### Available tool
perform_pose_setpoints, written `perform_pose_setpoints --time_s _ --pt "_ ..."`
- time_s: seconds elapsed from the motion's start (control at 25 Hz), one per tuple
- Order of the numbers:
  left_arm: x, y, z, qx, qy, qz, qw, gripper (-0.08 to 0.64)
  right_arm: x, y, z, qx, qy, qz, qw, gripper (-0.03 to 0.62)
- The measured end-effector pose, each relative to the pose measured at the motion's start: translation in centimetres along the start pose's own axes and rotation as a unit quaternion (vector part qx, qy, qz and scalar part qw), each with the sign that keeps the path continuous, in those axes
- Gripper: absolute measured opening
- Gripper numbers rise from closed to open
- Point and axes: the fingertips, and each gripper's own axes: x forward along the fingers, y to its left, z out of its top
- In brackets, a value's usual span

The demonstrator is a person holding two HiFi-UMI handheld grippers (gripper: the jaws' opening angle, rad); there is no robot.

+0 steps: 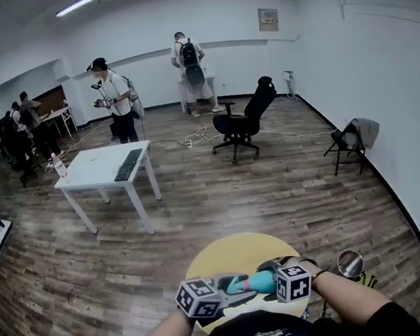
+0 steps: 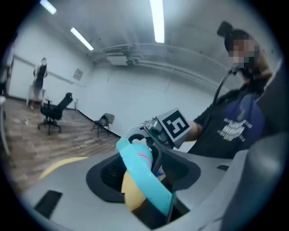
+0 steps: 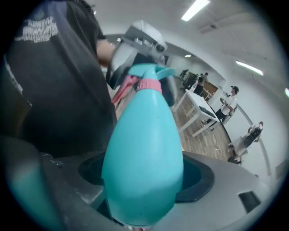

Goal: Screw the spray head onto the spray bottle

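My head camera looks steeply down onto the bottle [image 1: 259,282] held before my chest, with the room beyond. The left gripper view looks close past the spray head [image 2: 144,173] back at my shirt [image 2: 235,131]. The right gripper view looks up the bottle, very near. All three share the spray head.

I read spray bottle [image 3: 144,153]: smooth turquoise plastic, soft sheen | spray head [image 2: 144,176]: same smooth plastic, its collar [image 3: 149,85] pink plastic | right gripper [image 3: 144,191] shell: grey matt plastic | floor [image 1: 221,200]: wood planks, slight gloss | round table [image 1: 227,253]: yellow, matt top | person's shirt [image 3: 54,81]: dark matt cloth
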Motion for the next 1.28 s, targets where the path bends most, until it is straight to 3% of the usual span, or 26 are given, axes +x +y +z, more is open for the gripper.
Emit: perform_pose_setpoints --time_s 0.08,0.24,0.32,0.4,0.48,0.52,0.6,0.64,0.68,0.72,0.84,0.92,0.96,1.0,1.04,1.12,1.28 --pt "0.9 0.0 -1.1 0.067 0.057 0.032 0.9956 0.208 0.4 0.1 -0.5 -0.012 0.018 0.004 1.0 0.423" --pt "0.7 -0.1 -2.2 0.11 0.108 0.036 0.9873 0.204 0.6 0.9 -0.4 -0.004 0.009 0.029 1.0 0.423" --pt "0.6 0.1 -2.1 0.106 0.101 0.039 0.9885 0.209 0.5 0.5 -0.3 -0.005 0.003 0.026 1.0 0.423" --pt "0.2 0.4 -1.0 0.059 0.045 0.041 0.9964 0.21 0.3 0.0 0.0 0.0 -0.012 0.016 1.0 0.422" --pt "-1.4 1.3 0.8 -0.02 -0.049 0.045 0.9976 0.223 0.0 -0.3 0.1 0.024 -0.035 0.011 0.999 0.423" --pt "-2.7 2.1 1.7 -0.069 -0.101 0.042 0.9915 0.276 -0.2 -0.3 -0.2 0.043 -0.047 0.011 0.998 0.423" --pt "-5.7 3.8 2.8 -0.162 -0.19 0.026 0.968 0.341 -0.5 0.0 -1.4 0.074 -0.059 0.012 0.995 0.423" --pt "-6.9 4.4 3.0 -0.192 -0.214 0.02 0.9577 0.364 -0.5 0.2 -2.1 0.081 -0.058 0.011 0.995 0.423" --pt "-7.7 4.8 2.9 -0.207 -0.22 0.016 0.9532 0.377 -0.5 0.4 -2.6 0.082 -0.053 0.008 0.995 0.423" --pt "-8.0 4.9 2.6 -0.209 -0.212 0.014 0.9545 0.404 -0.6 0.4 -2.8 0.077 -0.046 0.005 0.996 0.423" --pt "-5.5 3.0 2.0 -0.168 -0.141 -0.004 0.9756 0.408 -0.5 0.3 -1.3 0.043 -0.03 0.0 0.999 0.423" --pt "-2.2 1.1 1.4 -0.107 -0.07 -0.012 0.9917 0.41 -0.3 0.1 0.3 0.01 -0.023 -0.004 1.0 0.423" --pt "-0.8 0.3 0.9 -0.064 -0.033 -0.006 0.9974 0.368 -0.1 0.0 0.7 -0.008 -0.013 -0.006 1.0 0.423" --pt "0.2 -0.2 0.4 -0.014 0.001 0.006 0.9999 0.251 0.1 0.1 0.6 -0.022 -0.002 -0.004 1.0 0.42" --pt "0.8 -0.6 -0.2 0.033 0.031 0.018 0.9988 0.202 0.3 0.5 0.3 -0.029 0.004 0.003 1.0 0.42" --pt "1.1 -1.3 -0.9 0.082 0.07 0.021 0.9939 0.204 0.3 1.6 0.0 -0.028 -0.002 0.024 0.999 0.42" --pt "0.9 -1.5 -0.9 0.102 0.081 0.014 0.9913 0.207 0.1 1.8 0.4 -0.028 -0.009 0.031 0.999 0.419"
